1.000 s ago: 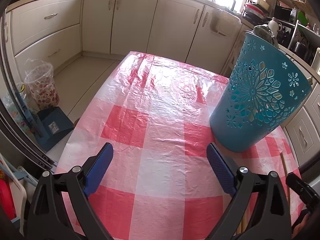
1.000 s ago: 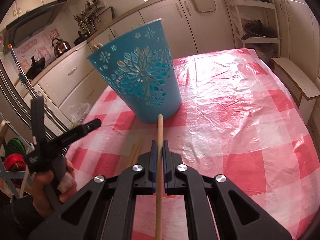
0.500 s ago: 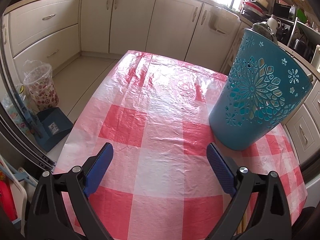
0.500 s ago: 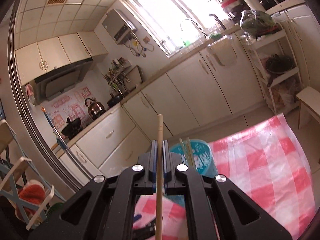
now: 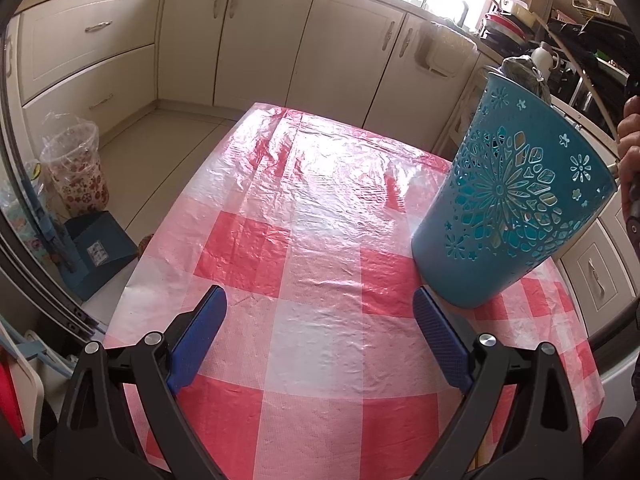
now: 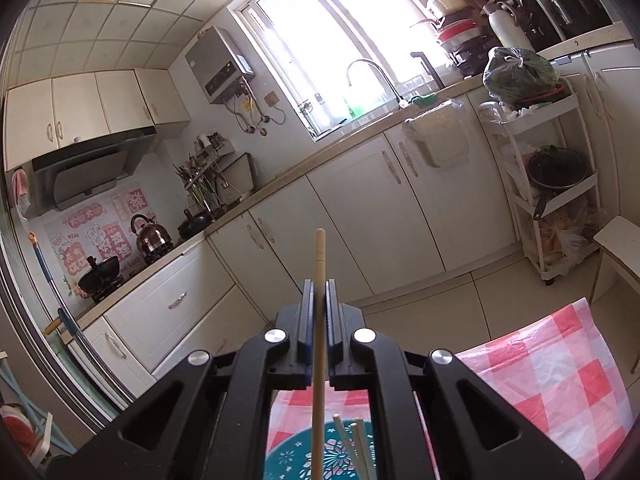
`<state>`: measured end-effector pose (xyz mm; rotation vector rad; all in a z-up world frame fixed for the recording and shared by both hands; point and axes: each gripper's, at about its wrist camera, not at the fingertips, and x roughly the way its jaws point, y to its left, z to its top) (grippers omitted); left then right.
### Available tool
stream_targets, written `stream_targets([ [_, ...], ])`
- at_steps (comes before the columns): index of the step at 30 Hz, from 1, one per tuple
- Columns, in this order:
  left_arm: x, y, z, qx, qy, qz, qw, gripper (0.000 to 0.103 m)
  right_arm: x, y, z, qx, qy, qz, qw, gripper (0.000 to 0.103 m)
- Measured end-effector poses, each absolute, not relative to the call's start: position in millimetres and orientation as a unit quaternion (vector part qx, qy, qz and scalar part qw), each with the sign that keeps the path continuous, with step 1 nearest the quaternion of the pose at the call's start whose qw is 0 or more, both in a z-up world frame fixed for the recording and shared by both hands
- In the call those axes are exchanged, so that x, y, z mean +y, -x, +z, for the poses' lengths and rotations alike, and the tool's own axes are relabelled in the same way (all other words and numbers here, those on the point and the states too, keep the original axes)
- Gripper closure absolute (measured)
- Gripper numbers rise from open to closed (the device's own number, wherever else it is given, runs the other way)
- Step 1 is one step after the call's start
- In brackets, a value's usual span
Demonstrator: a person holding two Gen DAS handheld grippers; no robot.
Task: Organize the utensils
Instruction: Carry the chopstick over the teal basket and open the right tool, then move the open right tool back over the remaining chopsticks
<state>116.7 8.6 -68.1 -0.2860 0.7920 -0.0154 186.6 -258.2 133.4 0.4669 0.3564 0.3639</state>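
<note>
1 wooden chopstick [image 6: 320, 264] is clamped between the closed jaws of your right gripper [image 6: 319, 292], its long axis in line with the fingers, its far end aimed at the cabinets. The teal holder [image 6: 320, 456] sits directly below the jaws on the checked tablecloth [image 6: 560, 376], with 2 pale sticks [image 6: 352, 440] already inside. Your right hand is nearer; judged, the stick must tip downward to enter. Your left gripper [image 5: 320, 340] hangs spread wide and empty, angled down beside the holder [image 5: 512, 204].

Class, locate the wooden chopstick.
In the right wrist view, the wooden chopstick is clamped in the right gripper, above the teal holder.
</note>
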Motion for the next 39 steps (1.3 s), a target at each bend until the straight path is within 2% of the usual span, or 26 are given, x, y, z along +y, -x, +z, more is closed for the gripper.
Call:
stream_targets([
  [17, 13, -119, -70, 0.385, 0.146, -0.005, 0.911, 0.013, -237, -169, 128, 0.226, -0.15, 0.209, 0.94, 0.096],
  [18, 13, -119, -70, 0.385, 0.146, -0.005, 0.911, 0.013, -236, -165, 128, 0.227, -0.144, 0.209, 0.94, 0.094],
  [20, 14, -118, -70, 0.384, 0.147, -0.005, 0.912, 0.013, -239, -153, 129, 0.225, -0.139, 0.21, 0.941, 0.084],
  [23, 15, -118, -70, 0.384, 0.149, -0.003, 0.911, 0.013, -250, -128, 131, 0.218, -0.143, 0.204, 0.943, 0.079],
  [25, 15, -118, -70, 0.384, 0.15, -0.002, 0.911, 0.013, -260, -105, 133, 0.205, -0.143, 0.192, 0.949, 0.07],
  [27, 15, -118, -70, 0.384, 0.149, -0.002, 0.911, 0.013, -271, -80, 129, 0.2, -0.149, 0.178, 0.952, 0.066],
  [30, 15, -117, -70, 0.384, 0.149, -0.001, 0.911, 0.013, -279, -43, 107, 0.223, -0.141, 0.156, 0.952, 0.066],
  [34, 15, -117, -70, 0.384, 0.148, -0.001, 0.911, 0.013, -272, -9, 48, 0.294, -0.092, 0.129, 0.943, 0.066],
  [39, 14, -117, -69, 0.386, 0.143, 0.002, 0.911, 0.013, -272, -2, -3, 0.354, -0.073, 0.104, 0.927, 0.066],
])
